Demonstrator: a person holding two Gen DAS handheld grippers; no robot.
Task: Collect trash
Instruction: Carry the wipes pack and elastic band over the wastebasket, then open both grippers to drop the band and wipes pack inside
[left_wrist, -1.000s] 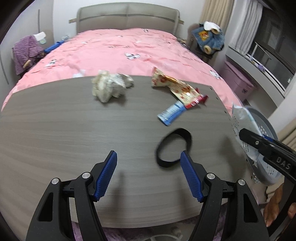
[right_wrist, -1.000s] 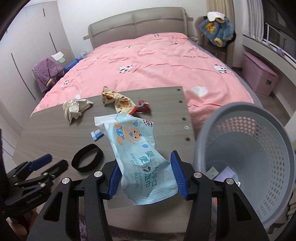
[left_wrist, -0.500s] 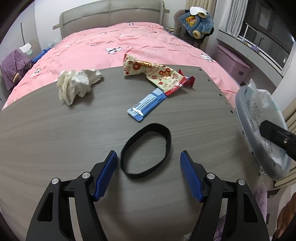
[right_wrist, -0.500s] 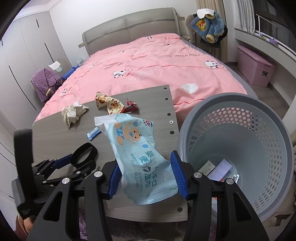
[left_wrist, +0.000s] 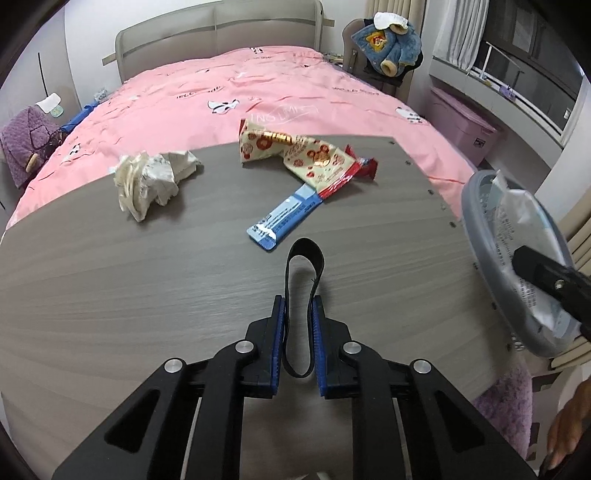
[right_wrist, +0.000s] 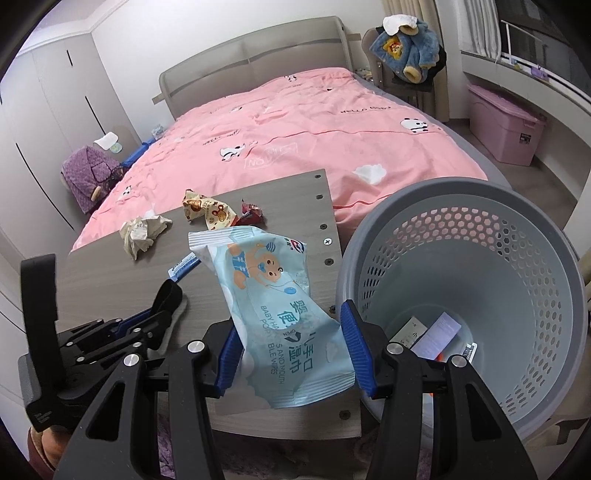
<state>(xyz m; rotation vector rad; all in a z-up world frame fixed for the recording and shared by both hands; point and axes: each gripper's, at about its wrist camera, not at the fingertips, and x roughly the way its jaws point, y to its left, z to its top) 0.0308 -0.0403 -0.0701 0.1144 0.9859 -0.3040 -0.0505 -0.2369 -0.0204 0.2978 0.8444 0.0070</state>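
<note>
My left gripper (left_wrist: 298, 310) is shut on a black band (left_wrist: 303, 280), squeezing the loop narrow just above the grey table (left_wrist: 110, 288). It also shows in the right wrist view (right_wrist: 155, 319). My right gripper (right_wrist: 290, 325) is shut on a light blue wet-wipes pack (right_wrist: 273, 310), held at the table's right edge beside the grey perforated trash basket (right_wrist: 480, 229). On the table lie a crumpled paper (left_wrist: 151, 181), a cream snack wrapper (left_wrist: 303, 155), a red wrapper (left_wrist: 360, 168) and a blue wrapper (left_wrist: 284, 218).
The basket (left_wrist: 480, 236) stands off the table's right edge and holds a few papers (right_wrist: 436, 332). A pink bed (left_wrist: 258, 99) lies behind the table. A pink storage box (right_wrist: 506, 125) and a chair with a blue coat (right_wrist: 406, 48) are at the back right.
My left gripper has closed on the black band, which was lying flat between open jaws. My right gripper with the wipes pack has shifted a little toward the basket.
</note>
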